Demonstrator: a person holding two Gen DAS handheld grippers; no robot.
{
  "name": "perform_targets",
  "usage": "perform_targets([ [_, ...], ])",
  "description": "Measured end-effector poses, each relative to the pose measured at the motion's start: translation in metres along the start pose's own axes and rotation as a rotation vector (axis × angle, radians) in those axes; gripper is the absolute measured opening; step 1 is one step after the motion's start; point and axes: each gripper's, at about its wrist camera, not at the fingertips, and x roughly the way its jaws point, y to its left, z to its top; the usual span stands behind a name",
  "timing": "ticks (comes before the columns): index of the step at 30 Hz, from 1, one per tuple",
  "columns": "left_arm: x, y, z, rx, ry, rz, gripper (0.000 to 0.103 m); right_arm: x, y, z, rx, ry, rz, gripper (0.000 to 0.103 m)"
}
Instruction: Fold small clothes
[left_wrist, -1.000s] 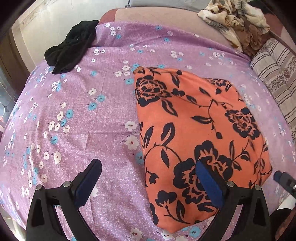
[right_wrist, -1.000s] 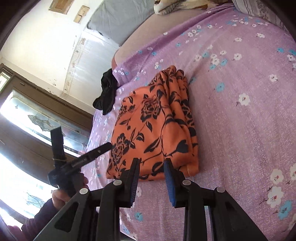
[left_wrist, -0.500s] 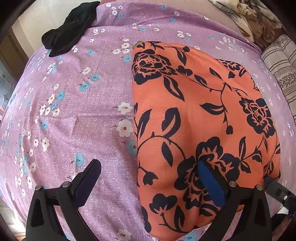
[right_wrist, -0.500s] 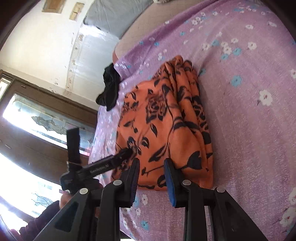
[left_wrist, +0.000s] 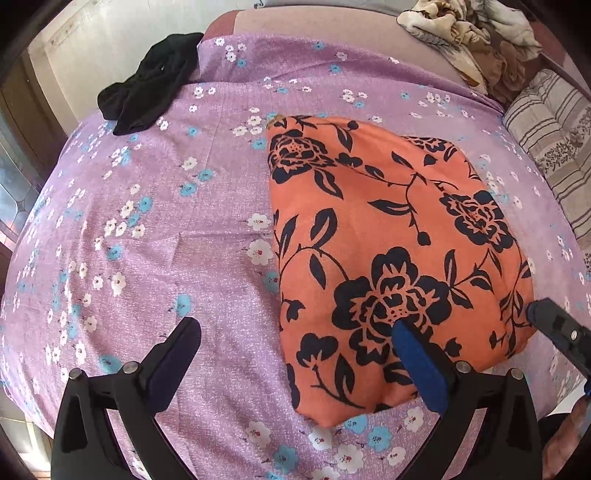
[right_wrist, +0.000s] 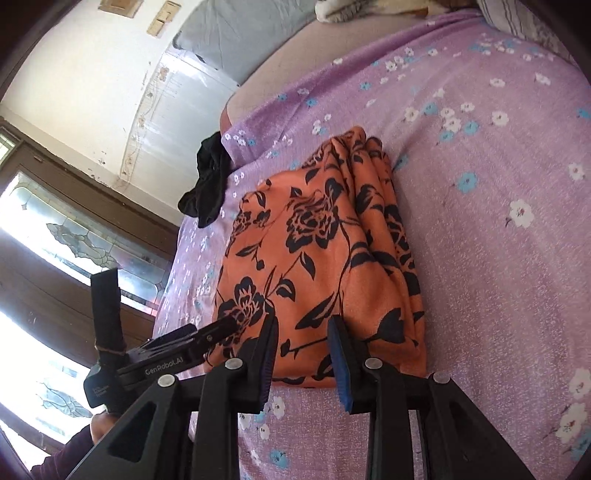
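Note:
A folded orange garment with black flowers (left_wrist: 388, 236) lies on the purple flowered bedsheet (left_wrist: 166, 221). It also shows in the right wrist view (right_wrist: 317, 258), with bunched folds along its far side. My left gripper (left_wrist: 295, 332) is wide open above the garment's near left edge, holding nothing. My right gripper (right_wrist: 303, 325) is open with a narrow gap, just above the garment's near edge. Its tip shows in the left wrist view (left_wrist: 554, 325) at the garment's right corner. The left gripper also shows in the right wrist view (right_wrist: 218, 328) at the garment's left corner.
A black garment (left_wrist: 147, 92) lies crumpled at the bed's far left corner. A heap of patterned cloth (left_wrist: 472, 40) sits at the far right beside a striped pillow (left_wrist: 554, 140). A wall and a glass door (right_wrist: 74, 236) stand left of the bed.
The left gripper dipped close to the orange garment, then drew back up. The right gripper moved slightly nearer the garment's edge. Both jaws kept their openings.

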Motion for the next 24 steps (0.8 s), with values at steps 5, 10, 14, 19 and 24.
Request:
perform_targets([
  [5,-0.039,0.012,-0.008,0.039,-0.118,0.060,0.103,-0.019,0.002,-0.002,0.063,-0.110,0.011,0.036],
  [10,-0.068,0.032,-0.019,0.084,-0.207,0.110,0.103,-0.019,0.018,-0.009,0.048,-0.127,0.000,0.053],
  [14,-0.075,0.050,-0.029,0.076,-0.233,0.132,0.103,-0.012,0.031,-0.014,0.024,-0.103,0.018,0.053],
  [19,-0.068,0.062,-0.033,0.061,-0.235,0.154,0.103,0.003,0.043,-0.007,-0.002,-0.082,0.014,0.053],
  [24,-0.060,0.064,-0.025,0.048,-0.237,0.152,0.103,0.026,0.040,0.010,0.002,-0.060,-0.012,0.053],
])
